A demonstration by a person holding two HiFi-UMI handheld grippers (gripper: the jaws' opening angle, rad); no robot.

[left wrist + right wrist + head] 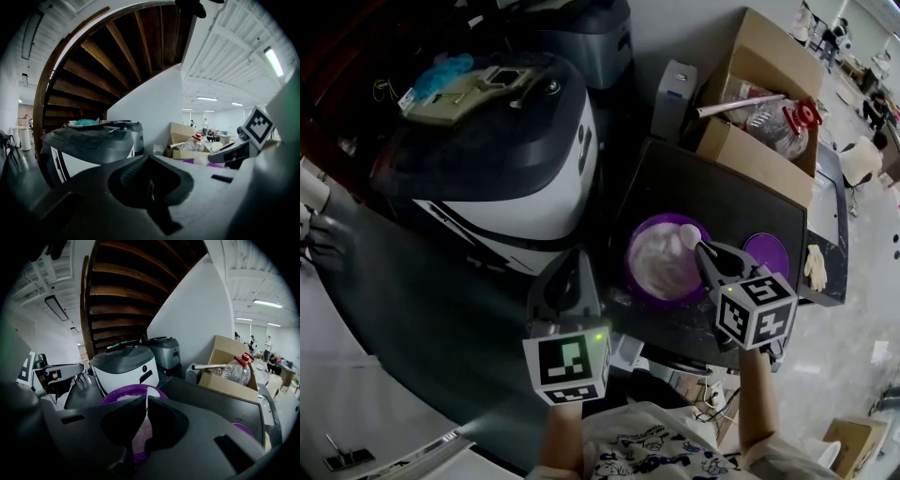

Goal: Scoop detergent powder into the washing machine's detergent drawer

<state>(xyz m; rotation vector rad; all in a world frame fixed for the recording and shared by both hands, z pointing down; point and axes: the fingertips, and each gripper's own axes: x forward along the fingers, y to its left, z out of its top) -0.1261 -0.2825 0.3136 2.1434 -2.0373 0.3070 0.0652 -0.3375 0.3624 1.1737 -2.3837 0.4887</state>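
A purple bowl (pixel 639 272) of white detergent powder stands on the dark table (pixel 741 202). My right gripper (pixel 705 251) is over the bowl's right rim, shut on the thin handle of a white scoop (pixel 689 234) whose head is above the powder. In the right gripper view the scoop handle (pixel 146 401) runs between the closed jaws, with the bowl (pixel 117 393) beyond. My left gripper (pixel 572 274) is shut and empty, left of the bowl, in front of the white and grey washing machine (pixel 516 159). The left gripper (pixel 150 185) points past the machine (pixel 89 140).
A purple lid (pixel 767 253) lies right of the bowl, a white glove (pixel 815 267) beyond it. A cardboard box (pixel 750 141) with a clear bottle (pixel 769 120) stands at the back. A beige tray-like part (pixel 464 92) with something blue lies on the machine.
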